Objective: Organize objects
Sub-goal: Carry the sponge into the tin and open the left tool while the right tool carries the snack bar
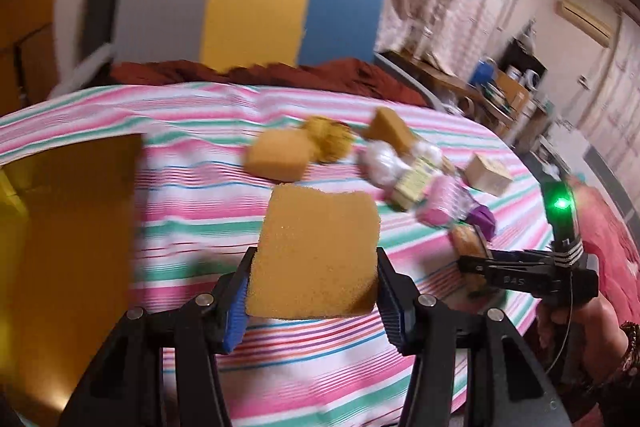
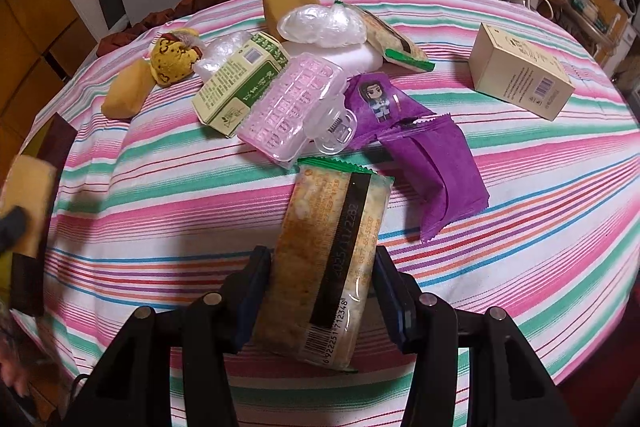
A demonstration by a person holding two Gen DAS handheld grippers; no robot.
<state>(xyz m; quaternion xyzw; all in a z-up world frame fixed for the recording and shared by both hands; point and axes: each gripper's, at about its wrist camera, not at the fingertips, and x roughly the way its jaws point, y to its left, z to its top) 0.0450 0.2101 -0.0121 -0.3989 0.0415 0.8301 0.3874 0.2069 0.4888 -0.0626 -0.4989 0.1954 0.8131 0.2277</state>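
Observation:
My left gripper (image 1: 314, 287) is shut on a yellow sponge (image 1: 316, 251), lifted above the striped tablecloth (image 1: 192, 163); the same sponge (image 2: 30, 199) shows at the left edge of the right wrist view. My right gripper (image 2: 320, 291) is shut on a clear snack packet (image 2: 328, 267) with a green edge and a barcode. Beyond it lie a pink plastic case (image 2: 290, 107), a green-and-cream box (image 2: 240, 87), purple wrappers (image 2: 420, 155), a second snack packet (image 2: 394, 43), clear plastic bags (image 2: 322, 25), two more sponges (image 2: 124, 95) (image 2: 286, 1) and a yellow plush toy (image 2: 174, 61).
A cream carton (image 2: 520, 71) stands apart at the right of the table. A yellow board (image 1: 64, 259) rises at the table's left. Behind the table are a chair back (image 1: 248, 11) in grey, yellow and blue, with brown cloth (image 1: 260, 75) on its seat, and a cluttered shelf (image 1: 504, 83).

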